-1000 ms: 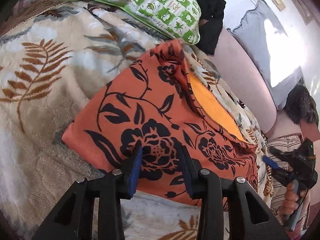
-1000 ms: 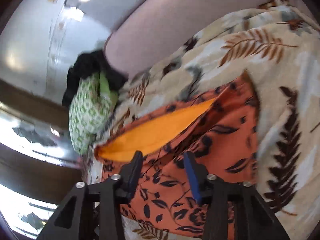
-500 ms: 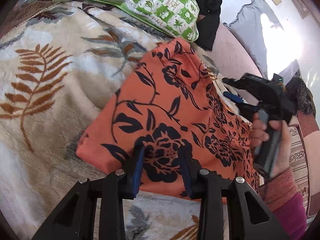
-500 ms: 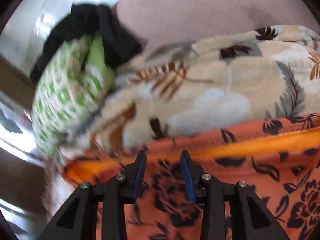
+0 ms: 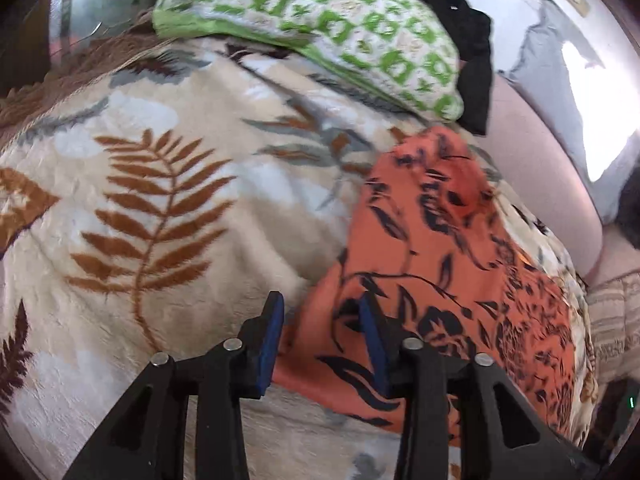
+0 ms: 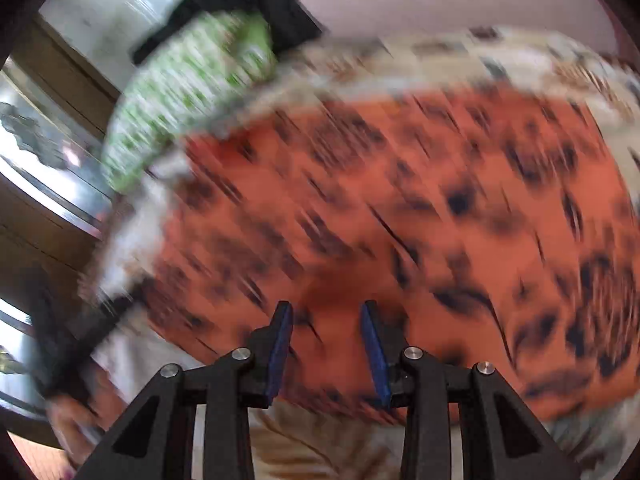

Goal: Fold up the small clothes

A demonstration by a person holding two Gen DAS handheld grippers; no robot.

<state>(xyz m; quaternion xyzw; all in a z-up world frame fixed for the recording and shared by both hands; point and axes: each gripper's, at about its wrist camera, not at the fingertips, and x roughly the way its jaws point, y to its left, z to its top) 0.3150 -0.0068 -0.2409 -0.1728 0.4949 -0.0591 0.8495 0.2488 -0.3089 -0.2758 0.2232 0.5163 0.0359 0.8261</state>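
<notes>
Both of my claws stand open with nothing between the blue pads. My left claw (image 5: 320,336) hovers over the near left corner of the orange cloth (image 5: 448,264), its right finger over the fabric and its left finger over the blanket (image 5: 160,200) just beside the cloth's edge. My right claw (image 6: 326,344) hangs over the near edge of the same cloth (image 6: 400,208), and that view is badly smeared by motion.

Orange with a black pattern of flowers, leaves and vines, the cloth lies spread flat on the blanket. From my left wrist it looks like a long shape running away from me, narrowing to a rounded far end close to the pillow. Its surface is mostly smooth, with soft wrinkles along the right side.

Under it, the blanket is cream and fluffy, printed with brown fern leaves and grey foliage. Beyond the cloth lies a green-and-white patterned pillow (image 5: 320,12), and a black garment (image 5: 468,40) is bunched against its far side. A pale pink padded surface (image 5: 536,172) rises to the right of the blanket, with a grey cloth (image 5: 560,92) hanging behind it.
</notes>
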